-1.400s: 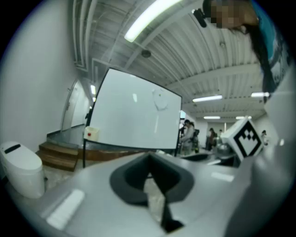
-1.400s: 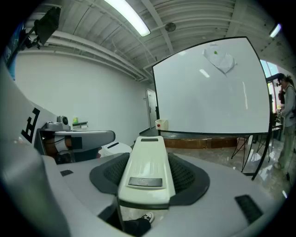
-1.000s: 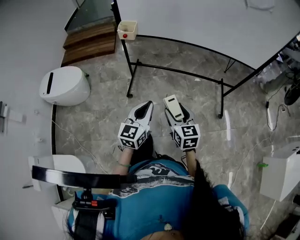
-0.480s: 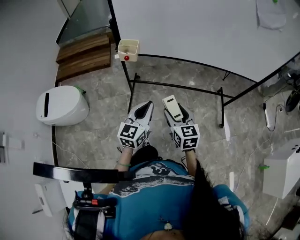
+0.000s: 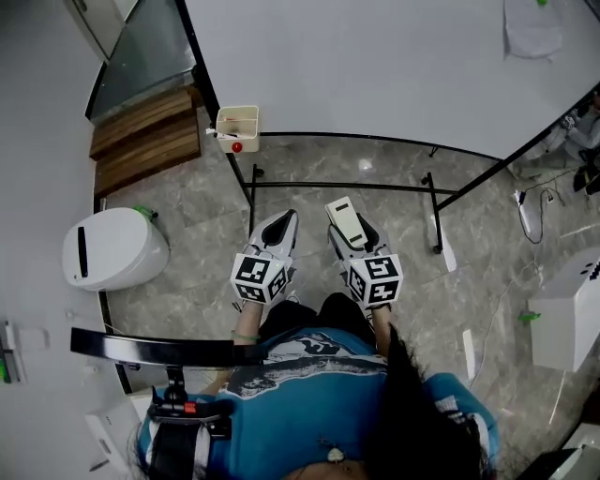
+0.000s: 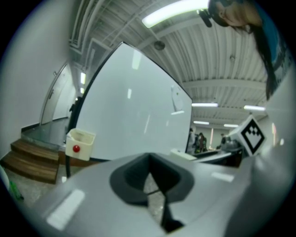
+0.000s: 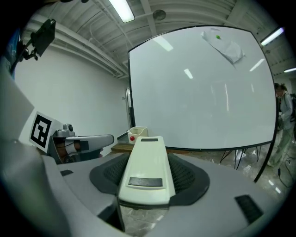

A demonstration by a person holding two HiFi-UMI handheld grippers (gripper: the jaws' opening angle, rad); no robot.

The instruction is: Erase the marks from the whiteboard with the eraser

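The whiteboard (image 5: 375, 66) on its black stand fills the top of the head view; I make out no dark marks on it. A pale sheet (image 5: 532, 28) hangs at its upper right. My right gripper (image 5: 354, 228) is shut on the cream eraser (image 5: 345, 222), which sticks out forward past the jaws. In the right gripper view the eraser (image 7: 147, 169) points at the whiteboard (image 7: 203, 92), still well short of it. My left gripper (image 5: 281, 221) is level beside the right one, shut with nothing in it, as the left gripper view (image 6: 150, 178) also shows.
A small cream box (image 5: 237, 128) with a red knob hangs at the board's lower left corner. Wooden steps (image 5: 141, 141) and a white rounded bin (image 5: 112, 248) lie to the left. The black stand legs (image 5: 337, 186) cross the marble floor ahead. A white cabinet (image 5: 567, 323) stands right.
The board, box and bin have slid down and left in the head view, so the board sits closer. Both grippers hold the same pose, side by side, with the eraser still gripped.
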